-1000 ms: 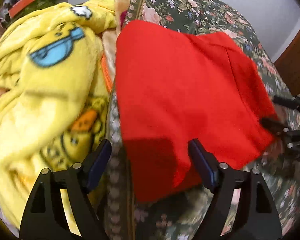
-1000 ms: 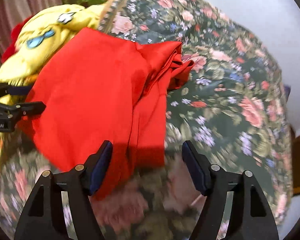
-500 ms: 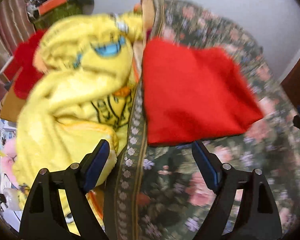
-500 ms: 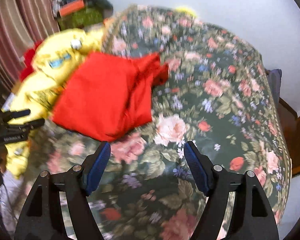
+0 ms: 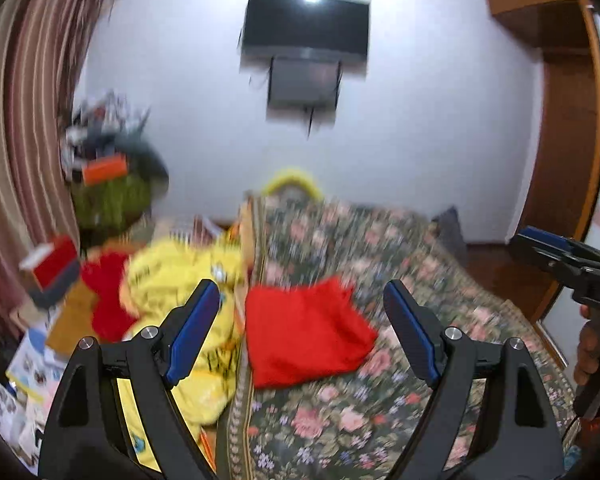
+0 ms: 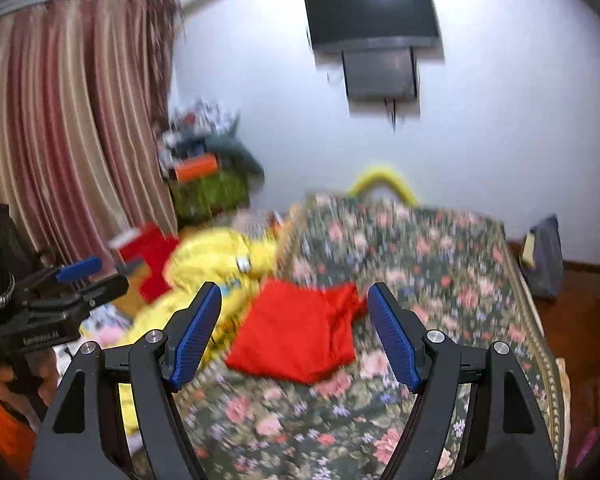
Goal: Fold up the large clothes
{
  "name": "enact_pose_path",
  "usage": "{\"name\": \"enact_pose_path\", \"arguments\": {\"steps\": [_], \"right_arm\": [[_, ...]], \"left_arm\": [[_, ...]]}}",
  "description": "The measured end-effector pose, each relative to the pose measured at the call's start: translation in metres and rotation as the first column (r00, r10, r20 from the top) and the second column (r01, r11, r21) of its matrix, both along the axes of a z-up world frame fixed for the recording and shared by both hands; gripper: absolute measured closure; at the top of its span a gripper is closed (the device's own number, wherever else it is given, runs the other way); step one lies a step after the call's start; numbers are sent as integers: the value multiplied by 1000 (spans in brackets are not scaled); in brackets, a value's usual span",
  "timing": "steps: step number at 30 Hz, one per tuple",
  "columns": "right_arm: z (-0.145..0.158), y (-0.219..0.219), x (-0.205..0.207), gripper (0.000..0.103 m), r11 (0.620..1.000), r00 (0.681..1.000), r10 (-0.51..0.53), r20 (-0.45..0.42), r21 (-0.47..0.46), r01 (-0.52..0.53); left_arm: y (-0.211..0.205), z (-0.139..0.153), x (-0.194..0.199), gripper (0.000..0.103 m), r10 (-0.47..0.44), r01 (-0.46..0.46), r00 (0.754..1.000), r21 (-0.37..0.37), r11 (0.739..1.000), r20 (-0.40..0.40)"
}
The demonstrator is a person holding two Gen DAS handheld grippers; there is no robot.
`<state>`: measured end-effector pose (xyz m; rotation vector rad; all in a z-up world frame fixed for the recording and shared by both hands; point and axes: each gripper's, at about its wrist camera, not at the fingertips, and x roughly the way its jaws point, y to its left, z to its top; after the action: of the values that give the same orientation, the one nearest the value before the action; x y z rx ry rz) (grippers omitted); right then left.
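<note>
A folded red garment (image 5: 304,332) lies on the floral bedspread (image 5: 380,400) near its left edge; it also shows in the right wrist view (image 6: 300,336). My left gripper (image 5: 300,336) is open and empty, held well back from and above the garment. My right gripper (image 6: 294,336) is open and empty, also raised away from the bed. Each gripper shows at the edge of the other's view, the right one (image 5: 560,256) and the left one (image 6: 72,280).
A yellow cartoon blanket (image 5: 188,312) is bunched left of the garment, with a red cloth (image 5: 108,296) beyond it. A cluttered green table (image 6: 208,188) stands by striped curtains (image 6: 60,120). A TV (image 5: 306,26) hangs on the far wall. A wooden wardrobe (image 5: 560,120) is at right.
Both grippers have pulled back and risen away from the red garment, which now lies folded and released on the bed. The room's wall and TV have come into view.
</note>
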<state>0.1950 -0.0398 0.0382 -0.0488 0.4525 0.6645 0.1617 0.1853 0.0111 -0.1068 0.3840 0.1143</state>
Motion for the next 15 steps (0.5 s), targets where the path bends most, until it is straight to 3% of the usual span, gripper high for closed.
{"name": "enact_pose_path", "arguments": {"steps": [7,15], "right_arm": [[35,-17,-57,31,990,989,17,150,136,-37],[30,-17,-82,30,985,977,7,213,166,-43]], "left_arm": [[-27,38,-64,18,-19,18,980,2,1000,197],[-46,42,-106,18,31,-44,957,39,998,287]]}}
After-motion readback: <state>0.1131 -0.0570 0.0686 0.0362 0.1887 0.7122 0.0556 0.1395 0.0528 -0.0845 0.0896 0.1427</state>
